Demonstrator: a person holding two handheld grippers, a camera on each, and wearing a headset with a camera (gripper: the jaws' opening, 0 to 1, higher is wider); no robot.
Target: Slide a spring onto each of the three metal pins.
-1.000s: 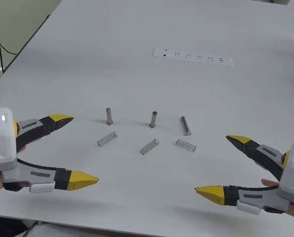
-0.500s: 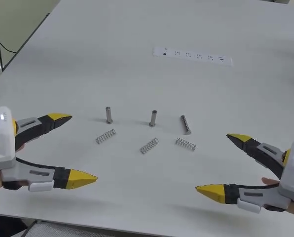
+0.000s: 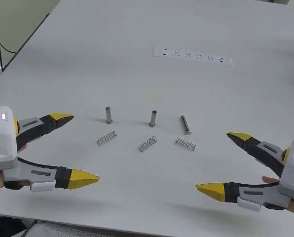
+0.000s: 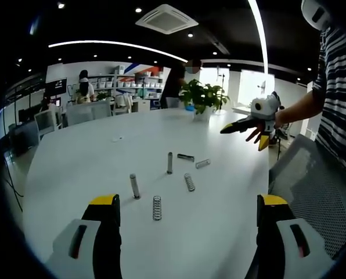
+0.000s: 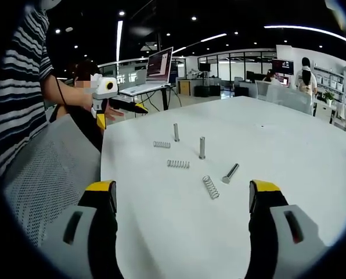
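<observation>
While both agape, left tongs (image 3: pixel 82 147) and right tongs (image 3: pixel 214 162) well apart over near edge of table (image 3: pixel 147 207)

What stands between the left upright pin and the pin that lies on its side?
A third pin, upright, stands between the left pin and the lying pin, as the head view shows.

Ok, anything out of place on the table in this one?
One thing: in the head view the rightmost small metal pin lies on its side on the white table, while the left pin and middle pin stand upright.
</observation>
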